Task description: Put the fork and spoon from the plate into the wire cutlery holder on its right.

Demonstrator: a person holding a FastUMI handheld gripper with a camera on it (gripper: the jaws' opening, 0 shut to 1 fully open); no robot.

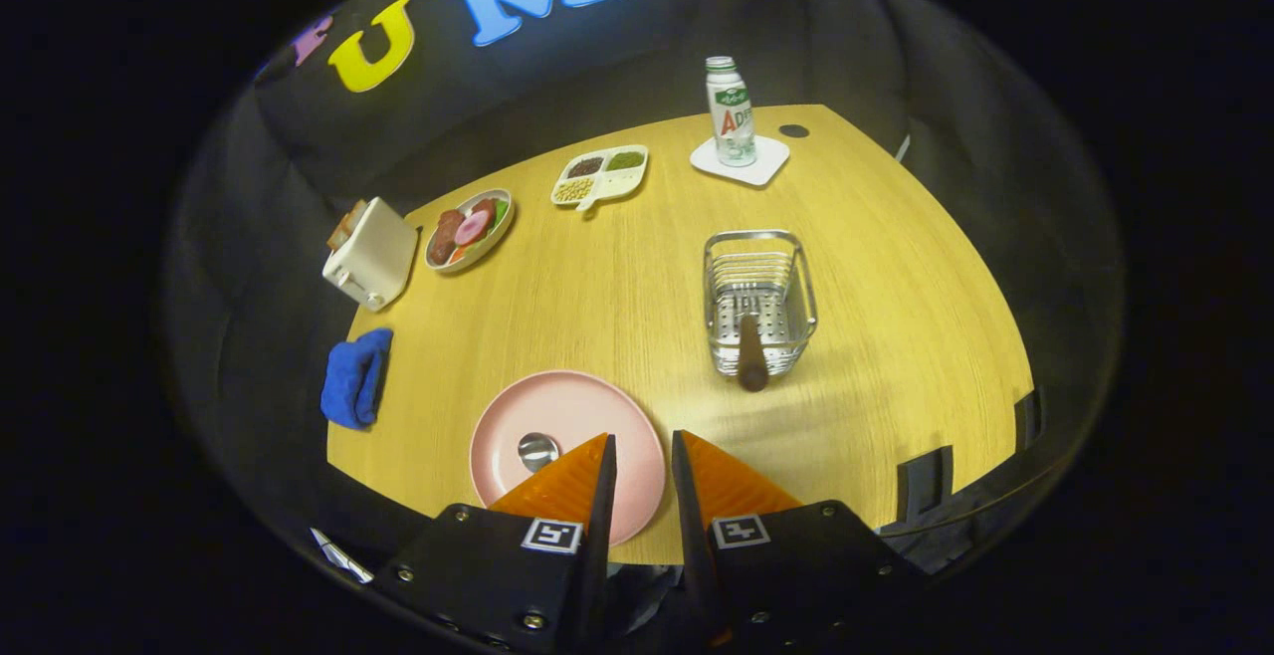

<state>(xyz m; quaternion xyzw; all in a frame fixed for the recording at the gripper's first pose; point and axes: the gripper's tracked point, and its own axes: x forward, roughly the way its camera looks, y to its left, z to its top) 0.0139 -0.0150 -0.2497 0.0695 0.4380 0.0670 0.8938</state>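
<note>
A pink plate (567, 416) lies on the wooden table just ahead of my fingers. On it rests a spoon (537, 451): its metal bowl shows beside my left finger, which hides the handle. To the plate's right and farther off stands the wire cutlery holder (758, 277). A fork (751, 351) lies inside it, its dark brown handle poking over the near rim. My gripper (644, 436) hovers above the plate's right part. It is open by a narrow gap with nothing between the fingers.
A blue cloth (356, 376) lies left of the plate. Beyond it stand a white toaster (370, 252) and a plate of food (470, 229). A divided snack tray (600, 175) and a bottle (732, 112) on a white coaster (766, 169) sit at the table's far side.
</note>
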